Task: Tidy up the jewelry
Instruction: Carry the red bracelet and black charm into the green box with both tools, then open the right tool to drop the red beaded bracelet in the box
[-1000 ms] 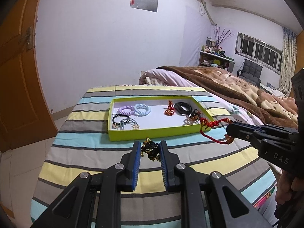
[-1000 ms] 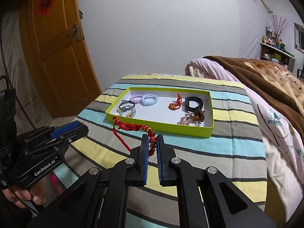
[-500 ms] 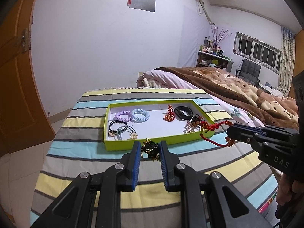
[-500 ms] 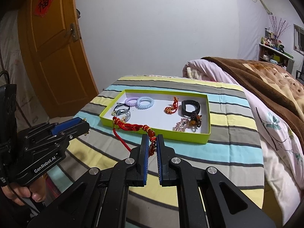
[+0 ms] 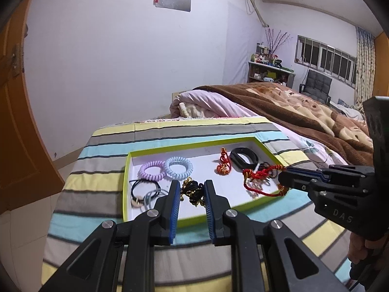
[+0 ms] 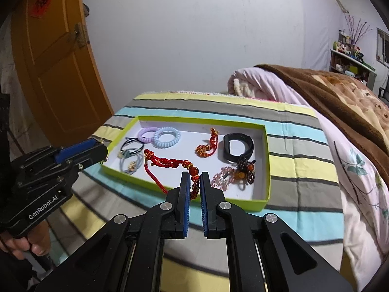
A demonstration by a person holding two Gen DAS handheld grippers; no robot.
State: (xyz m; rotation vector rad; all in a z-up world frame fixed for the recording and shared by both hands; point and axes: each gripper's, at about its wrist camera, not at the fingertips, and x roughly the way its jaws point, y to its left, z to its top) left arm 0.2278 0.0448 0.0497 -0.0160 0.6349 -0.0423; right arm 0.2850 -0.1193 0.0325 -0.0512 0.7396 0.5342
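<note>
Two charms carried over the green tray

Left wrist view: left hand-held gripper [image 5: 192, 191] pinches a black-gold charm [image 5: 193, 192] above tray [image 5: 125, 189], at 6 o'clock. Right wrist view: right hand-held gripper [image 6: 194, 186], nearly closed, holds red knotted cord [image 6: 170, 164]; its loop could snag the rim

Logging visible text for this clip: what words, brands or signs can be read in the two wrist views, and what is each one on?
"GenRobot.AI": white lettering on the black body of the left gripper, seen in the right wrist view.
"DAS": on the body of the right gripper, seen in the left wrist view; cut off there, so possibly part of a longer word.
Red paper sign on the orange door: one dark character, too blurred to read.
No other readable text.
</note>
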